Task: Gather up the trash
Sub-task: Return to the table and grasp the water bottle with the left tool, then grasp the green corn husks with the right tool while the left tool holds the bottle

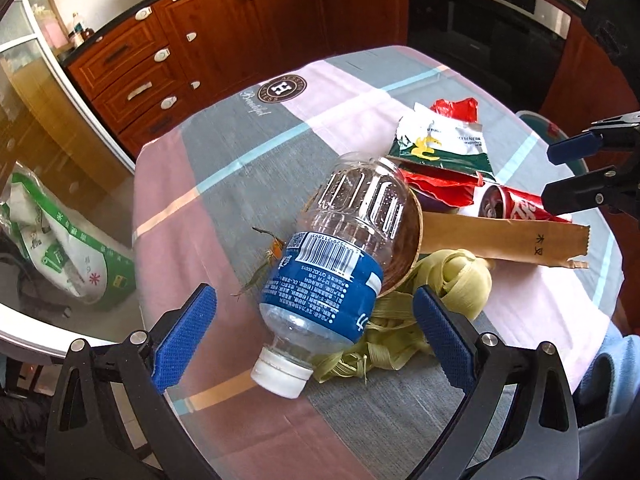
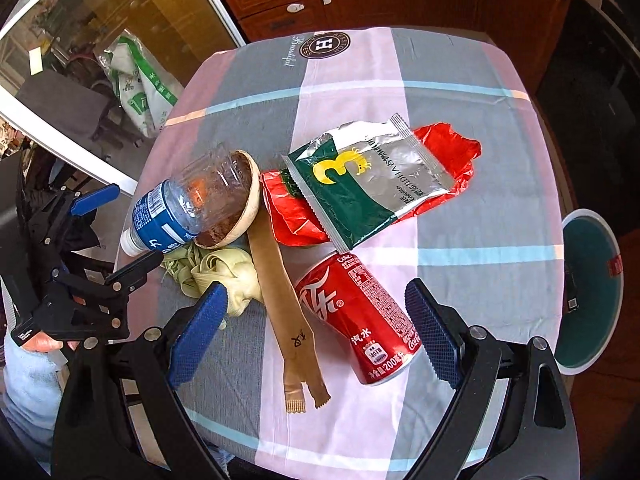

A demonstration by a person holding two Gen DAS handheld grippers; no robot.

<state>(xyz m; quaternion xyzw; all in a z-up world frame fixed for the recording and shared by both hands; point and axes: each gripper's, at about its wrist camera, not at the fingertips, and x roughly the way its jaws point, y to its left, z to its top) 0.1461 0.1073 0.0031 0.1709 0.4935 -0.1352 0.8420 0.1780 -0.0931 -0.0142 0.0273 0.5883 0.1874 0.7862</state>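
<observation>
Trash is piled mid-table on a pink, grey and white checked tablecloth. Left gripper is spread wide with nothing in it, its blue pads either side of a plastic bottle lying with its white cap toward the camera. Right gripper is also spread wide and not holding anything, flanking a red cola can on its side. Bottle's base sits in a brown coconut-shell bowl, with pale green husks just beside it and a long brown paper sleeve running between husks and can. Further out, a green-and-silver snack bag lies on top of a red wrapper. Far half of the cloth is bare up to the edge. Beyond that are wooden cabinets and a dark oven; a green-and-white sack sits on the floor to the left, and a teal round bin is off the table's right edge.
</observation>
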